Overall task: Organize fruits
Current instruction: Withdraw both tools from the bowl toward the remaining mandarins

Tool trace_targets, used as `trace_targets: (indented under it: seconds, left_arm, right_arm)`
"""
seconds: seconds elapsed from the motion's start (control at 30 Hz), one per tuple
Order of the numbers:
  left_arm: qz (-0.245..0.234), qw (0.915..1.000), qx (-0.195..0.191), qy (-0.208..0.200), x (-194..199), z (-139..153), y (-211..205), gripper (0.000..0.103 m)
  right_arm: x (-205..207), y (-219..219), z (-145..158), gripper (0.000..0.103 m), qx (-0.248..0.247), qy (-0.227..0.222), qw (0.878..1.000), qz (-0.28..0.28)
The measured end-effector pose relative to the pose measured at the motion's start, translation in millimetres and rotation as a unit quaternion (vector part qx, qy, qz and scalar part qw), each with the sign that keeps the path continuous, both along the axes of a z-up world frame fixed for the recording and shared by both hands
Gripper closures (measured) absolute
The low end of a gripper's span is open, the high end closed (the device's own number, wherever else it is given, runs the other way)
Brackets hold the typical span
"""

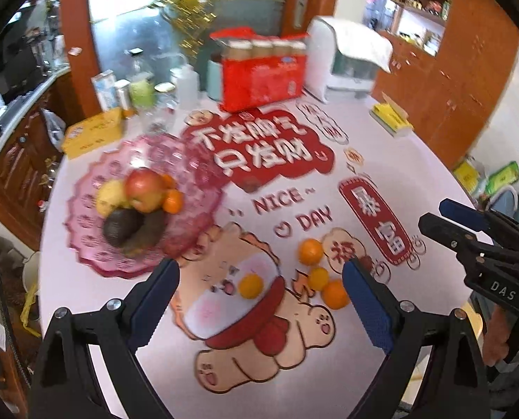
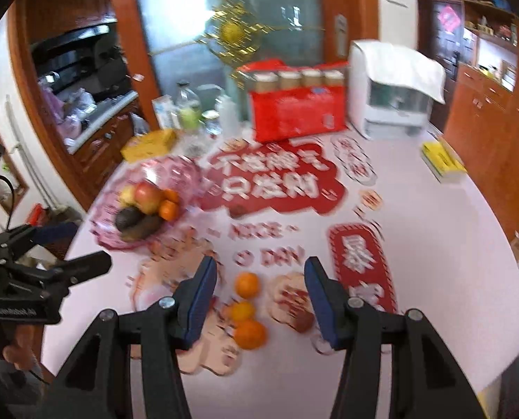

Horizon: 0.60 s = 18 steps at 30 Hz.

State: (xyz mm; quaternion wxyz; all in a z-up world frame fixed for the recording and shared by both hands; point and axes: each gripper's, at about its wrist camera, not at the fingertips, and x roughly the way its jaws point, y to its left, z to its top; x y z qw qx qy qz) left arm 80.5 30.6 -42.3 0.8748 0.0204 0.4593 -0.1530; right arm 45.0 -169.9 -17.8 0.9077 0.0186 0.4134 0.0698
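Table [image 1: 381,146] – pale cover printed with red banners and a cartoon figure, filling most of both views. At its far edge a red carton [image 1: 263,80] of jars and a white appliance [image 1: 343,59] under a cloth.

Pink scalloped fruit plate [image 1: 95,248] on the left side of the table. It holds an apple [image 1: 144,188], a yellow fruit [image 1: 111,197], two small oranges [image 1: 172,200], an avocado [image 1: 121,227] and one more dark fruit, all touching in a heap.

Left gripper [image 1: 259,300] – jaws spread wide, nothing between the pads, hanging over the loose fruit near the front edge. Right gripper [image 2: 261,296] partly spread, pads pressing on nothing.

Loose fruit on the cover: a lone orange [image 1: 250,286] on the cartoon, and just to its right a cluster of three oranges [image 1: 320,277] close together, framed between the right gripper's fingers [image 2: 202,300].
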Motion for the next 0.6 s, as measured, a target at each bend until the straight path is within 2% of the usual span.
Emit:
trace_targets:
  seconds: [0.17, 0.33, 0.53, 0.6]
  left_arm:
    - [-0.035, 0.9992, 0.014, 0.014, 1.7, -34.7, -32.2, 0.009]
    - [-0.057, 0.9975, 0.033, 0.026, 0.3, -69.8, -48.0, 0.009]
    - [-0.028, 0.9976, 0.042, 0.046, 6.7, -104.2, -34.0, 0.01]
    - [-0.012, 0.9975, 0.045, 0.053, 12.3, -115.4, -25.8, 0.014]
  right_arm:
    - [-9.4, -17.2, -39.5, 0.05, -0.01, 0.037, 0.999, 0.0]
    - [-13.0, -11.2, -80.2, 0.05, -0.005, 0.073, 0.997, 0.025]
    - [-7.2, 5.9, -122.2, 0.05, 0.009, 0.109, 0.992, 0.058]
    - [-3.3, 12.7, -135.7, 0.05, 0.014, 0.12, 0.99, 0.068]
